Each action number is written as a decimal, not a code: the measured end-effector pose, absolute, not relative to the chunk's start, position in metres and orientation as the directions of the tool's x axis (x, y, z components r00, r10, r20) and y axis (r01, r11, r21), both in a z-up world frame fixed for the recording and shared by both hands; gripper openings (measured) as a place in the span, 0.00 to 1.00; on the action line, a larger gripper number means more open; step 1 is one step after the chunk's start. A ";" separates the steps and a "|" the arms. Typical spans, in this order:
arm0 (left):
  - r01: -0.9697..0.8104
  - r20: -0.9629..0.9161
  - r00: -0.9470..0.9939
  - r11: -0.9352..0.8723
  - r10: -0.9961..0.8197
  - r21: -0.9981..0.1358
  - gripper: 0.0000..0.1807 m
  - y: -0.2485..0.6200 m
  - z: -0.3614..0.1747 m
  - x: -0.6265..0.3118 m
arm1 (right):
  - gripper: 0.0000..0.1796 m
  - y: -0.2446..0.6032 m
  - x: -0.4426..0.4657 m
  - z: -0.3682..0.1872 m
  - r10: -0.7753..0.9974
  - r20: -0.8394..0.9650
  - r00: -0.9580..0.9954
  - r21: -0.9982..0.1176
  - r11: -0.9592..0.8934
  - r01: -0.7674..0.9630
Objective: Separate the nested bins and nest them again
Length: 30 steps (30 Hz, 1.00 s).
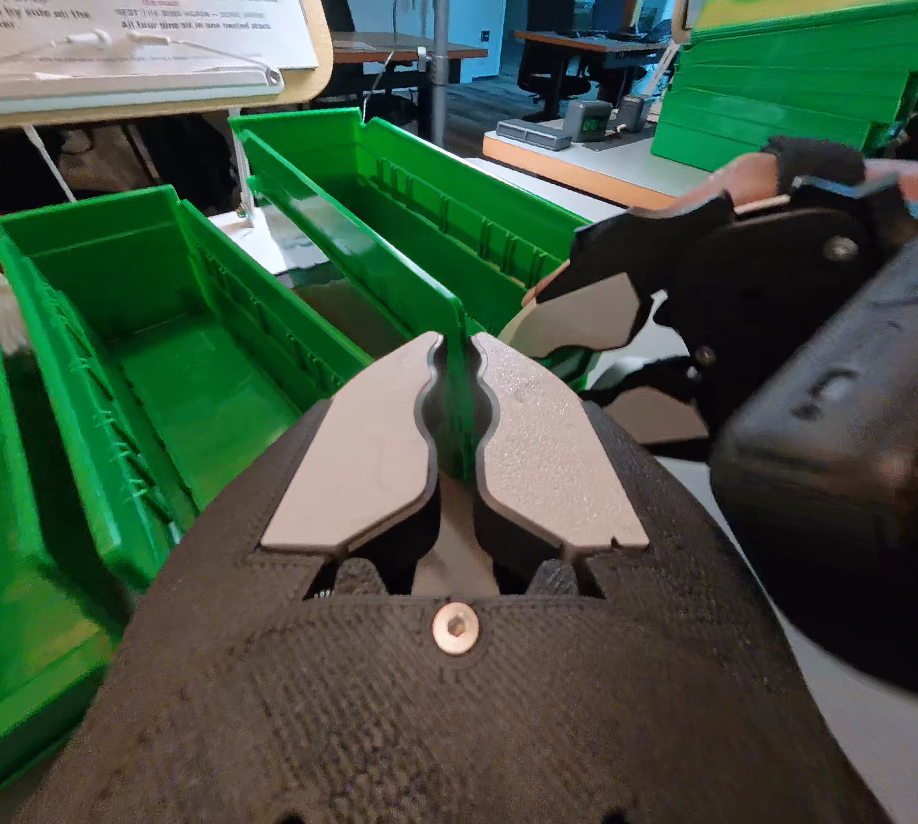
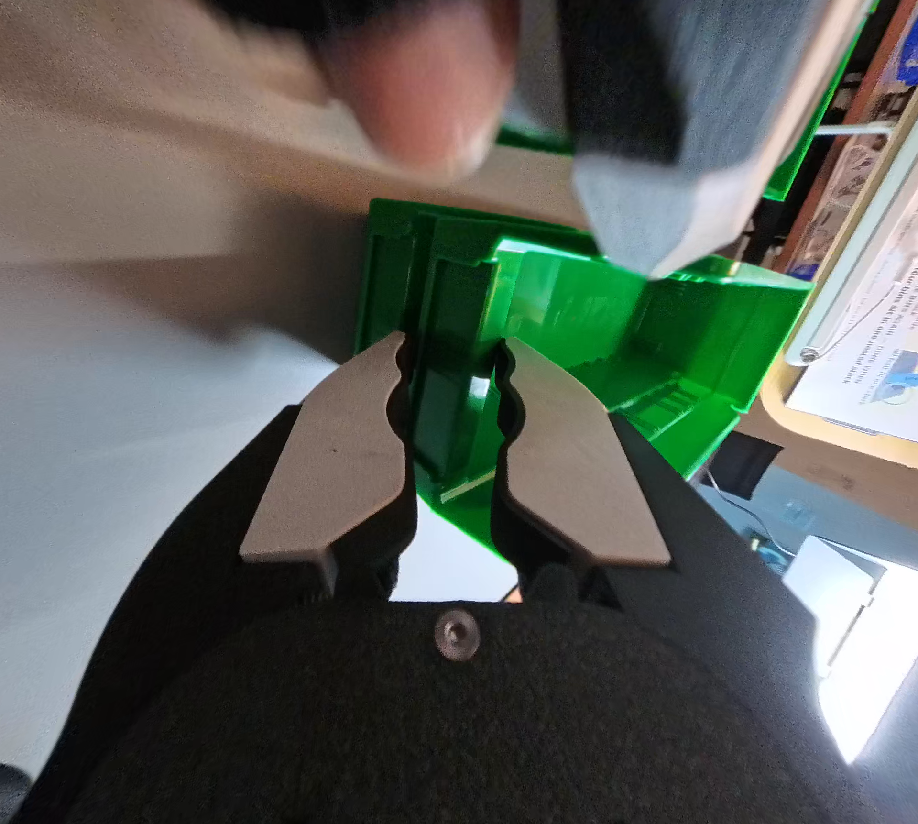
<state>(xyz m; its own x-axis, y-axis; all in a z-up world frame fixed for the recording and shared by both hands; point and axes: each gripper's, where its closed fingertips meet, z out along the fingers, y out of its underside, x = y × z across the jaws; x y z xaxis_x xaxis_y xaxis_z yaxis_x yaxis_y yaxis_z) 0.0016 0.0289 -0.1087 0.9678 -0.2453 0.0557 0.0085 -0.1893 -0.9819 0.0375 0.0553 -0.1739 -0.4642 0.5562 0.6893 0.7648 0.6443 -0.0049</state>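
Note:
My left gripper is shut on the thin side wall of a long green bin, near its front corner. A second open green bin sits beside it to the left, apart from it. My right gripper reaches in from the right and clamps the near end of the same bin. In the right wrist view my right gripper has its fingers on either side of the thick end wall of the green bin, which looks tilted. The left gripper's grey finger and a blurred thumb fill the top.
An instruction board stands behind the bins, and it also shows in the right wrist view. More green bins stand at the far right. The white table shows bare at the lower right. Desks and chairs are in the background. My right fingertips sit around 8 cm from my left ones.

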 end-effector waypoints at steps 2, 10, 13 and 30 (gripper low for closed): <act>-0.045 -0.008 0.968 -0.142 -0.251 -0.989 0.10 0.018 -0.102 -0.004 | 0.17 0.062 0.043 -0.172 0.538 0.696 -0.475 0.013 0.652 0.758; -0.159 -0.057 0.929 -0.255 -0.367 -0.954 0.19 -0.005 -0.138 0.010 | 0.17 0.057 0.048 -0.155 0.520 0.708 -0.477 -0.023 0.693 0.721; -0.171 -0.036 0.917 -0.310 -0.398 -0.935 0.19 0.000 -0.155 0.023 | 0.17 0.052 0.046 -0.143 0.538 0.705 -0.462 -0.050 0.687 0.725; -0.155 -0.060 0.956 -0.316 -0.288 -0.936 0.10 0.023 -0.157 0.000 | 0.16 0.057 0.031 -0.055 0.564 0.740 -0.366 -0.196 0.701 0.686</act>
<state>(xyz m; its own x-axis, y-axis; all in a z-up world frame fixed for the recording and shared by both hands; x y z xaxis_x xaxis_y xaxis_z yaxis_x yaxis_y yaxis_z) -0.0004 0.0230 -0.1574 0.9556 -0.2884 -0.0605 -0.1545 -0.3158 -0.9362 0.0308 0.0569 -0.0555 -0.3661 0.5643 0.7399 0.6856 0.7012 -0.1956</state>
